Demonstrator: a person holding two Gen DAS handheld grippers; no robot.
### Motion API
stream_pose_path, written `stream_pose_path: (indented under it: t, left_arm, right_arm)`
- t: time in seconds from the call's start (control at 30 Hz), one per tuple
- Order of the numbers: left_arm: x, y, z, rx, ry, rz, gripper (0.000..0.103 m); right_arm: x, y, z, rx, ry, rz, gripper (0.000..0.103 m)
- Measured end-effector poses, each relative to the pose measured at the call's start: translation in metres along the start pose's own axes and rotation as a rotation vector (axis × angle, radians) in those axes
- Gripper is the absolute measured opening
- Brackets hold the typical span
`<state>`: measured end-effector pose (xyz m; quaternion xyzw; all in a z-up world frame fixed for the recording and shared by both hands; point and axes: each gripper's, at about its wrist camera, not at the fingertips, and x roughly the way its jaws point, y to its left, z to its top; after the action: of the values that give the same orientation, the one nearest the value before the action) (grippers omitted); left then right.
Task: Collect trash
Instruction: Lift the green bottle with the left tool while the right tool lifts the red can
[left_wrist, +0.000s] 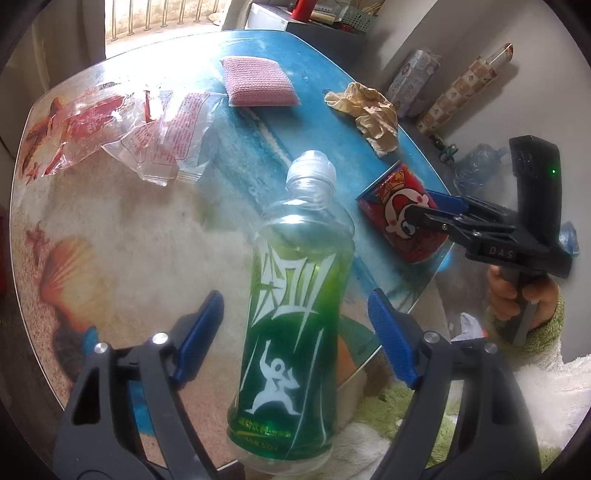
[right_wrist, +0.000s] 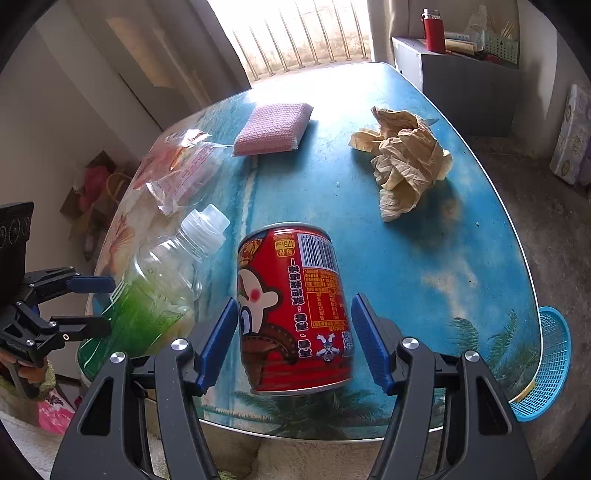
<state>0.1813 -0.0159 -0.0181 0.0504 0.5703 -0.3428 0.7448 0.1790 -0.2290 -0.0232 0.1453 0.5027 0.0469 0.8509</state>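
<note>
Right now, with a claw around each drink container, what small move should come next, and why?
Probably close both claws. The left claw straddles the green bottle and the right claw straddles the red can, yet gaps show between the blue pads and each container, so neither looks gripped. Both stand upright on the table, ready to lift.

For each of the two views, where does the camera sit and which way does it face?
Left wrist: on the left gripper, looking steeply down at the green bottle; the right gripper and its hand show.
Right wrist: on the right gripper, looking down at the red can; the left gripper shows.
Shared: bottle, can, pink sponge, crumpled paper.
</note>
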Motion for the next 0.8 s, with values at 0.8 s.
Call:
stream_pose_path:
  t: [0.8]
  left_arm:
    - [0.044, -0.025, -0.016, 0.103, 0.062, 0.192, 0.055]
  right_arm:
    - [0.008, 0.001, -0.008, 0.053, 0.043, 0.034, 0.064]
